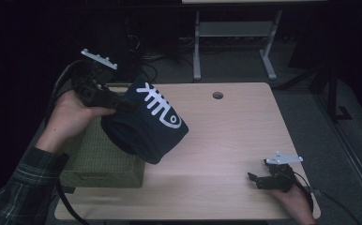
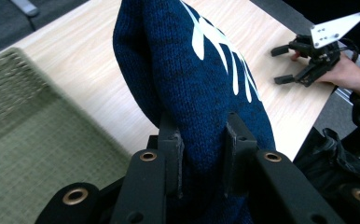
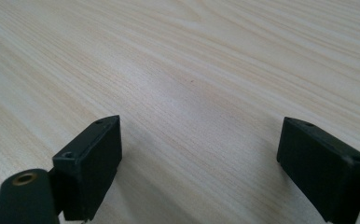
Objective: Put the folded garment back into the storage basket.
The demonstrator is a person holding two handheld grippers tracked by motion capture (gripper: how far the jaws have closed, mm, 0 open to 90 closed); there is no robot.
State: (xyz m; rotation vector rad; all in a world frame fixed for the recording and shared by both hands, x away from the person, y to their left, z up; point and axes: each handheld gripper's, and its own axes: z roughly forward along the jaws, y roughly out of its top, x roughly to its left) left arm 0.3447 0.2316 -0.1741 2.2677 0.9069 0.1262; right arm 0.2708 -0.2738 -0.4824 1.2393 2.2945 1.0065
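A dark navy knitted beanie (image 1: 144, 123) with a white fish-skeleton design hangs lifted in the air, clear of the worktop (image 1: 226, 136) and above the edge of a green woven basket (image 1: 99, 159). Its opening faces down and left, and its knit bunches where the left gripper (image 2: 201, 154) pinches it.

Dim, dark-edged high view; brighter, evenly lit close views, near foreground blurred.
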